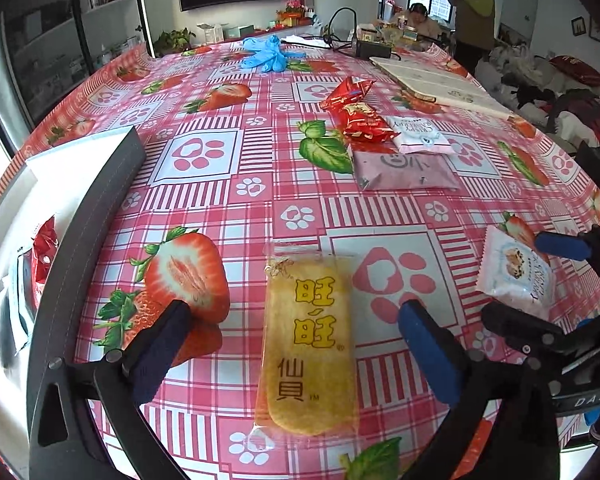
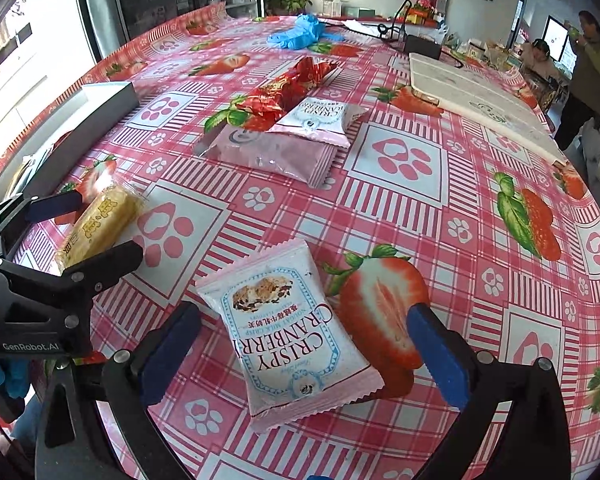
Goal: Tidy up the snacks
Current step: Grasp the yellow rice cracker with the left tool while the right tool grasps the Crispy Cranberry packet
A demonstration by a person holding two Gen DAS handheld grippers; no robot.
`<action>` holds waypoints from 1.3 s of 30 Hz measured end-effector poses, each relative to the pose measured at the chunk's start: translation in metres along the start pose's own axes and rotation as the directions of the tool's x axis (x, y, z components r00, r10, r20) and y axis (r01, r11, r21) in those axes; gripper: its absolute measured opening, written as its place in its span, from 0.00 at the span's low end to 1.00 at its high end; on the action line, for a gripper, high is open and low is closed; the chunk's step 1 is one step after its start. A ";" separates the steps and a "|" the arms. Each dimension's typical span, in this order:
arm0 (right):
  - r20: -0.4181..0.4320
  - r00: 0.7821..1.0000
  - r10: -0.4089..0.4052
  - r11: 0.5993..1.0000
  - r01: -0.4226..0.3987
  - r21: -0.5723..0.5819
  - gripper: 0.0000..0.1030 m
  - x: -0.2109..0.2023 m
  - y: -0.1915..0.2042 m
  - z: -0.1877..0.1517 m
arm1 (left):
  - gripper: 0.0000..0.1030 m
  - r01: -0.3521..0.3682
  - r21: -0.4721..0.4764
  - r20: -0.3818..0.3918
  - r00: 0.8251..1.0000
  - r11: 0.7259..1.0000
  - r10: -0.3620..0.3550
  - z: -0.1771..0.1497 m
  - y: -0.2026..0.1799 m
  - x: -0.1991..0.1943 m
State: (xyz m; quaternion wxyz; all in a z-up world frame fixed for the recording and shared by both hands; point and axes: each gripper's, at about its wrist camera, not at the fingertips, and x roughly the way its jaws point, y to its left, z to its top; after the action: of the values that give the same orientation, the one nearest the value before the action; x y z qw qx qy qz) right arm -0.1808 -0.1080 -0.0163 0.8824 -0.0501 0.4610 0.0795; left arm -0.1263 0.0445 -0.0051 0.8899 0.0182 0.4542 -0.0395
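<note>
Two grippers, one snack lined up under each, so here's the rundown, big stuff first.

Table: the tablecloth (image 1: 204,152) is glossy plastic in pink plaid with strawberries and paw prints. Looks slick, so I'd bet flat packets skate on it if nudged.

Box: a grey-walled box (image 1: 112,160) with a white inside sits at the left edge. A red wrapper shows inside it, so my guess is it's where the snacks go.

Pile: further up the table lie two crinkly red foil packs (image 1: 356,108), a white and pink packet (image 1: 420,132) and a matte mauve pouch (image 1: 404,170), overlapping.

Rice cracker: the yellow rice cracker packet (image 1: 308,344) is long, flat, in clear film, flat on the cloth between the left pads.

Cranberry crisp: the cranberry crisp packet (image 2: 288,328) is a puffy white pillow bag with zigzag ends, lying between the right pads.

Left gripper: the left gripper (image 1: 296,344) is spread wide, gripping nothing, blue pads clear of the cracker on both sides.

Right gripper: the right gripper (image 2: 304,344) is likewise released, wide apart, straddling the crisp bag without touching it.

How I'd do it: drop both straight down, pinch across the short width at mid-length, and squeeze gently since both probably crumble. Keep the pads low so the film doesn't slip out.
</note>
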 end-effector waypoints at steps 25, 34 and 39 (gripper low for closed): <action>0.072 0.997 -0.004 1.000 0.004 0.001 1.00 -0.002 0.000 -0.009 | 1.00 0.000 0.001 0.017 1.000 1.000 0.000 -0.002 -0.001 -0.002; 0.066 0.998 -0.007 1.000 0.007 -0.002 1.00 -0.002 0.001 -0.009 | 1.00 -0.003 -0.001 0.013 1.000 1.000 0.003 -0.003 -0.001 -0.002; -0.081 0.997 -0.008 1.000 0.008 -0.001 1.00 0.003 0.001 0.009 | 0.98 -0.001 -0.004 -0.070 0.998 1.000 0.001 0.003 -0.006 -0.003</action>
State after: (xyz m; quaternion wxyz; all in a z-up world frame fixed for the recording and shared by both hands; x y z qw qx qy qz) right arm -0.1719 -0.1054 -0.0138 0.8632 -0.0553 0.4964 0.0741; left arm -0.1266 0.0387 -0.0007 0.8735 0.0182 0.4850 -0.0375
